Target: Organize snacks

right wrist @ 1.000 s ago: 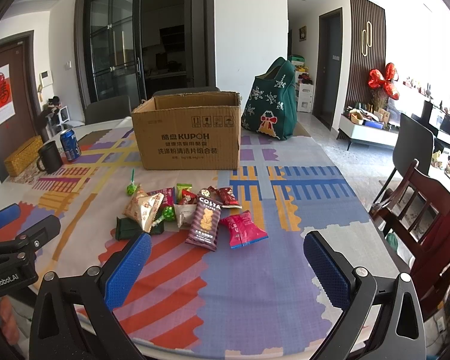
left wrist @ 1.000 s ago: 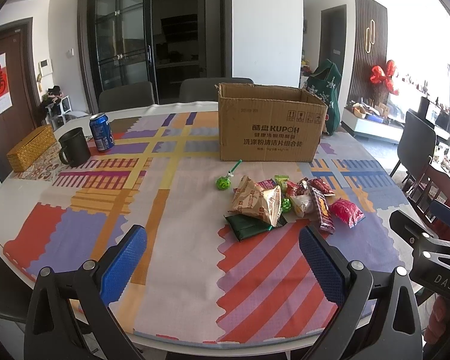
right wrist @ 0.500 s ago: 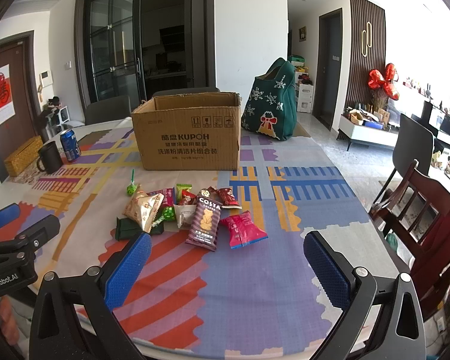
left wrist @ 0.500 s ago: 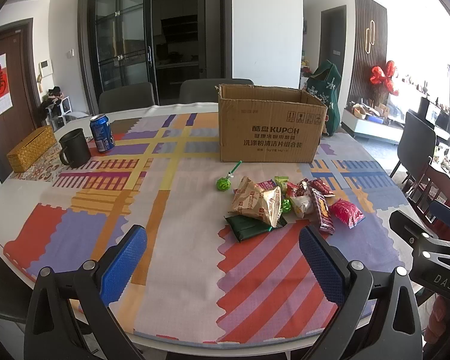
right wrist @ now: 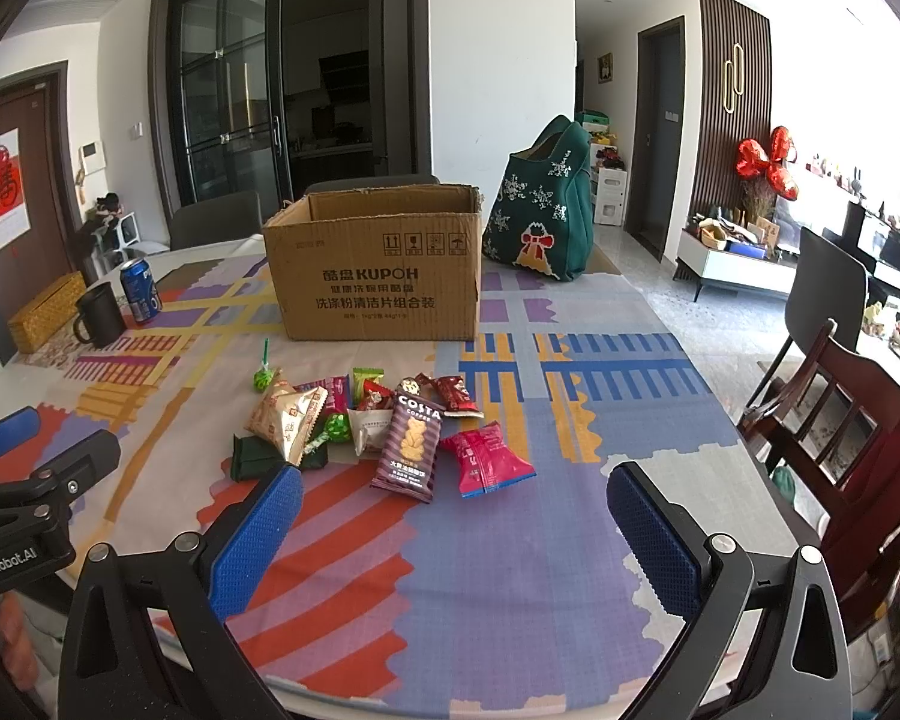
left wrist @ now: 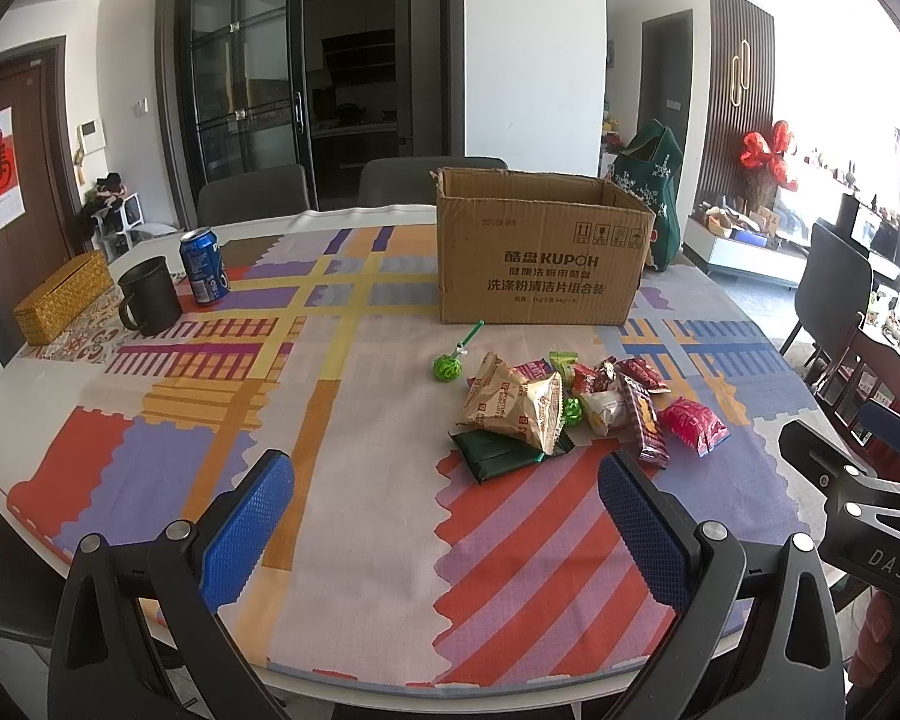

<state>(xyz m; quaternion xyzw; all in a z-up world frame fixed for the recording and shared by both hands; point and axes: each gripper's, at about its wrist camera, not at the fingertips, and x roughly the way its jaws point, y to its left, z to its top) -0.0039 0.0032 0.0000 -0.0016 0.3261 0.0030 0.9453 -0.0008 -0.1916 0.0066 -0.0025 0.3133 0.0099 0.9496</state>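
A pile of snack packets [left wrist: 570,402] lies on the patterned tablecloth, also in the right wrist view [right wrist: 384,420]: a tan biscuit bag [left wrist: 513,402], a dark green packet [left wrist: 498,453], a purple Costa bag [right wrist: 408,447], a red bag [right wrist: 486,459] and green lollipops [left wrist: 448,367]. An open cardboard box [left wrist: 540,252] stands behind them, also in the right wrist view [right wrist: 378,267]. My left gripper [left wrist: 447,528] is open and empty above the near table edge. My right gripper [right wrist: 453,531] is open and empty, just in front of the pile.
A black mug [left wrist: 148,295], a blue soda can [left wrist: 203,265] and a woven box [left wrist: 63,298] stand at the table's far left. A green bag [right wrist: 543,222] sits behind the cardboard box. Chairs [right wrist: 834,420] stand around the table.
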